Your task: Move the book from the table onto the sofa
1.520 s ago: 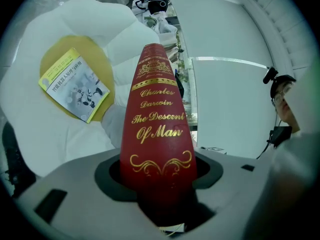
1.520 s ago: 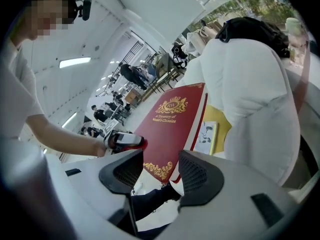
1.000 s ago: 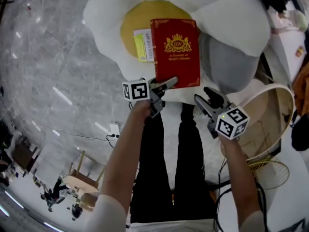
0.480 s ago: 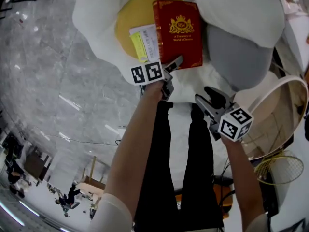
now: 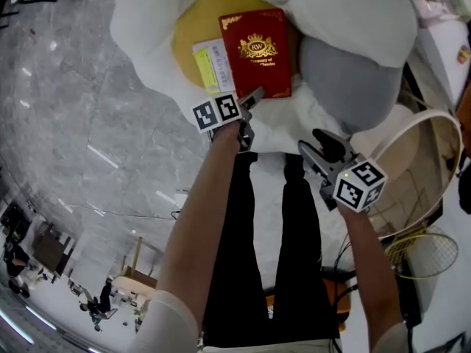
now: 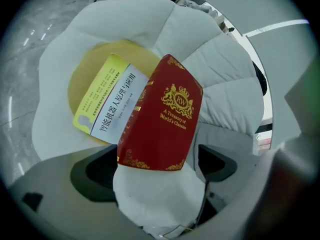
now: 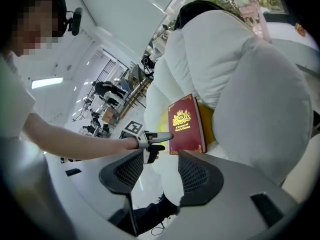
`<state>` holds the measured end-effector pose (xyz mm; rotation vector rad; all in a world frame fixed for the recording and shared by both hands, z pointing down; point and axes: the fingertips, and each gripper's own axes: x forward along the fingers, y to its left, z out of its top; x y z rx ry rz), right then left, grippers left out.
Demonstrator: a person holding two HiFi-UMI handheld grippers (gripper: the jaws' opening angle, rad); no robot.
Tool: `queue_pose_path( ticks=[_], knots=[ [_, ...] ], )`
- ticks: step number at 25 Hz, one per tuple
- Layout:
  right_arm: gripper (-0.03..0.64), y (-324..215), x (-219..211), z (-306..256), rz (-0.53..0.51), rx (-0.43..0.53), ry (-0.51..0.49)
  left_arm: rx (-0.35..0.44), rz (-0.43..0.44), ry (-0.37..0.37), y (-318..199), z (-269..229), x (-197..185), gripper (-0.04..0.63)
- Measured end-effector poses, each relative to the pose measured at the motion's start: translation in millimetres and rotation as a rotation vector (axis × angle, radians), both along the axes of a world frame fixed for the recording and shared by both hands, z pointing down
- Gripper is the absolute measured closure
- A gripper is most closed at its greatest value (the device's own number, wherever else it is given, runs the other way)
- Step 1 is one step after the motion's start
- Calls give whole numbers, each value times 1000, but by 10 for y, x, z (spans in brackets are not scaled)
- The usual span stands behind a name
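Observation:
A red book [image 5: 256, 51] with gold print lies on the yellow middle [image 5: 188, 31] of a white flower-shaped sofa [image 5: 147, 35]. It partly covers a white and yellow book [image 5: 210, 66]. My left gripper [image 5: 250, 115] is at the red book's near edge and its jaws are opening. In the left gripper view the red book [image 6: 162, 116] has its lower edge between the wide jaws of the left gripper [image 6: 159, 166], and neither pad touches it. My right gripper [image 5: 316, 149] hangs open and empty, nearer to me on the right. The right gripper view shows the red book [image 7: 185, 124] beyond the right gripper [image 7: 160, 176].
A grey cushion [image 5: 346, 79] lies on the sofa just right of the red book. A round wooden hoop [image 5: 416, 175] and a racket [image 5: 423, 256] are at the right. Grey marble floor [image 5: 66, 109] spreads to the left. Black-trousered legs [image 5: 268, 256] are below the grippers.
The left gripper carried the red book down onto the sofa's yellow middle, then opened its jaws and let go. The right gripper has stayed open and almost still.

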<state>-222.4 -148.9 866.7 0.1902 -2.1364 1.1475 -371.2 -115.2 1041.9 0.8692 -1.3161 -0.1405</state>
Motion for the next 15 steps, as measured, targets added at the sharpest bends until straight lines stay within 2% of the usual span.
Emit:
queue_pose_path(
  ticks=[4, 8, 11, 15],
  knots=[
    [382, -40, 39, -271, -43, 30, -14, 50, 4, -19, 46, -371, 12, 111],
    [407, -82, 92, -747, -76, 65, -24, 133, 13, -26, 112, -1083, 106, 224],
    [422, -107, 178, -1171, -134, 117, -35, 202, 12, -8, 126, -1698, 230, 240],
    [505, -148, 371, -1745, -173, 172, -50, 300, 4, -18, 141, -2509, 347, 324]
  ],
)
